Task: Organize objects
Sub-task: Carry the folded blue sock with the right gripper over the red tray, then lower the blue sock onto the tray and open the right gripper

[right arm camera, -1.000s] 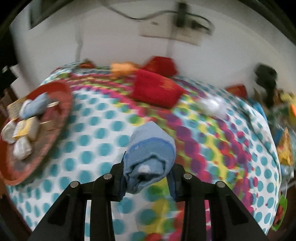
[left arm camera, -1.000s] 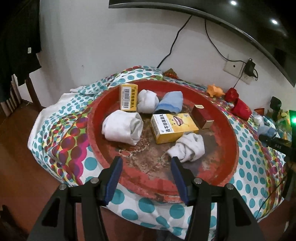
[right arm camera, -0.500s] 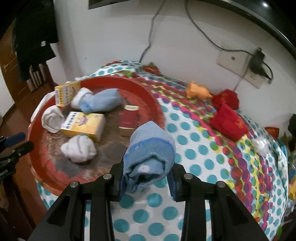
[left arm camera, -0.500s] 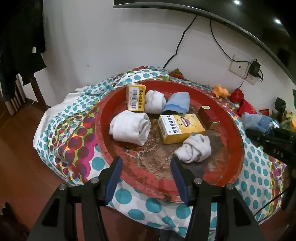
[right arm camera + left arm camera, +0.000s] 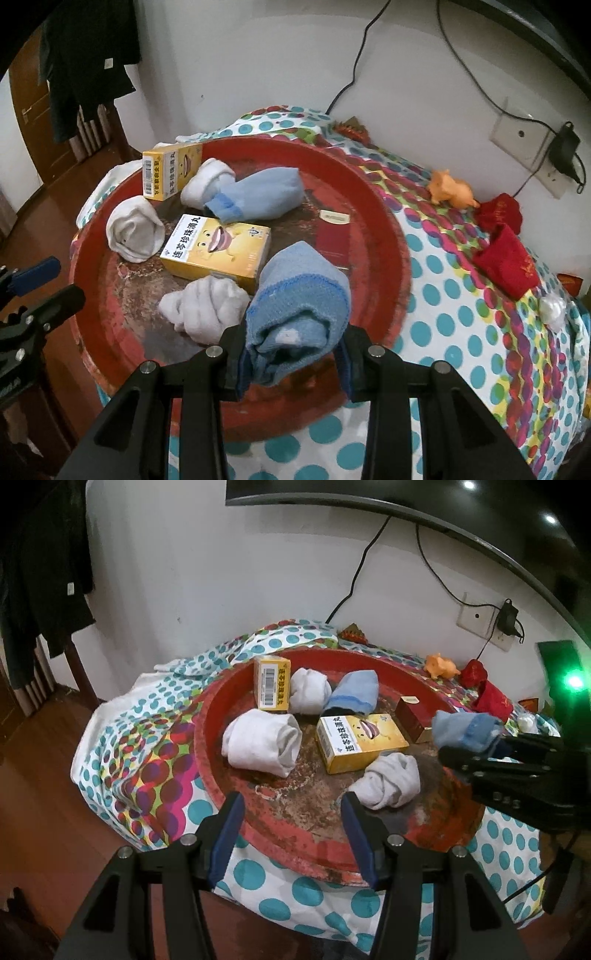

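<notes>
A: Left wrist view. State the tool condition.
B: The left tool [image 5: 291, 827] stands open with nothing between its blue pads, above the near rim of the round red tray [image 5: 207, 738]. The tray floor is worn and scuffed. It rests on a table under a polka-dot cloth [image 5: 147, 760].
A: Tray contents?
B: Three rolled white socks, one rolled blue sock [image 5: 352, 694], two yellow cardboard boxes, one dark red box [image 5: 410, 720].
A: Right wrist view.
B: The right tool [image 5: 293, 363] is clamped on a rolled blue terry sock [image 5: 299, 314], held above the tray's near right rim. The large yellow box [image 5: 218, 251] lies flat at tray centre, a knotted white sock [image 5: 207, 308] just beside it.
</notes>
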Demonstrator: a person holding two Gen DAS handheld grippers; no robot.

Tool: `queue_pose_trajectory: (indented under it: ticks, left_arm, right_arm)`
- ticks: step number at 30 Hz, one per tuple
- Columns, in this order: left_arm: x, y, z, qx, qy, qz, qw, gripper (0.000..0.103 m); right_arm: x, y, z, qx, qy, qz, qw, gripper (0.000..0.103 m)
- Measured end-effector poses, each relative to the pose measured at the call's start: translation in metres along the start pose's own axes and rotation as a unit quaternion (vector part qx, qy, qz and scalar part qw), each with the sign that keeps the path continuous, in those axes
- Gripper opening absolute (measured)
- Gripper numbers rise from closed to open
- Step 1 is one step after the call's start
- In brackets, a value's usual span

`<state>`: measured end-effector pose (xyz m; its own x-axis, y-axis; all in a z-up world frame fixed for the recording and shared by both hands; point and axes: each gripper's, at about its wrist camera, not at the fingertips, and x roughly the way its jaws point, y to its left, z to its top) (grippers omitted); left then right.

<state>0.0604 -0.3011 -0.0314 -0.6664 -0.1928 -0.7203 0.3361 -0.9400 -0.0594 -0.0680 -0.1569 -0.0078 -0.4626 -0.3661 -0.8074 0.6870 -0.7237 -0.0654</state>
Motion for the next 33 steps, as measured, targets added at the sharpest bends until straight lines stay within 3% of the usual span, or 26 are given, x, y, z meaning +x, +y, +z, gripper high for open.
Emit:
queue_pose_trajectory:
  ticks: [21, 27, 33]
  left_arm:
    - [0.003, -0.004, -0.002, 0.009, 0.008, 0.002, 0.9999, 0.056]
    - [0.003, -0.007, -0.002, 0.01, 0.011, -0.006, 0.9999, 0.056]
    - [0.005, -0.009, -0.003, 0.011, 0.013, -0.002, 0.9998, 0.056]
  right_arm:
    - [0.043, 0.011, 0.014, 0.002, 0.022, -0.02, 1.0, 0.038]
    - [0.031, 0.011, 0.011, -0.002, 0.005, -0.021, 1.0, 0.055]
    - [0.013, 0.004, 0.007, 0.003, -0.01, -0.019, 1.0, 0.059]
